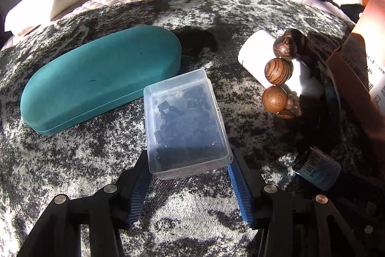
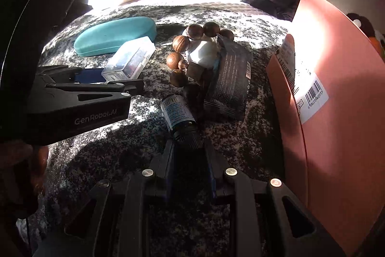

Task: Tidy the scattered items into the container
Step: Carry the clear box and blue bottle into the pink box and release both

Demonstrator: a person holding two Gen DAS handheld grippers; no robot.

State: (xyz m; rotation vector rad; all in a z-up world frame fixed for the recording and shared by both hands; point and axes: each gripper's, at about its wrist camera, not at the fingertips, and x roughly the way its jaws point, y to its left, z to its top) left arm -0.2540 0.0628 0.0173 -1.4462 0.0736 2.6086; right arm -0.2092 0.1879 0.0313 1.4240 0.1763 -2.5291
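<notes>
With both grippers low over the mottled blanket [image 1: 72, 172], the pick-up step is in hand. Left gripper [image 1: 190, 160] straddles the clear plastic box [image 1: 185, 122], jaws apart, not yet squeezing. Right gripper [image 2: 189, 148] brackets the dark bottle's [image 2: 179, 112] cap; grip can't be told. Next, prob.: squeeze, lift, carry to the pink box [image 2: 336, 112] at the right.

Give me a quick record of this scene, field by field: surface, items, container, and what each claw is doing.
surface: mottled grey-black blanket
left claw: open, fingers either side of clear plastic box, contact unclear
right claw: fingers flank the cap of small dark bottle, grip unclear
other items: teal glasses case, wooden bead bracelet, white bottle, dark packet
container: pink cardboard box, at right
</notes>
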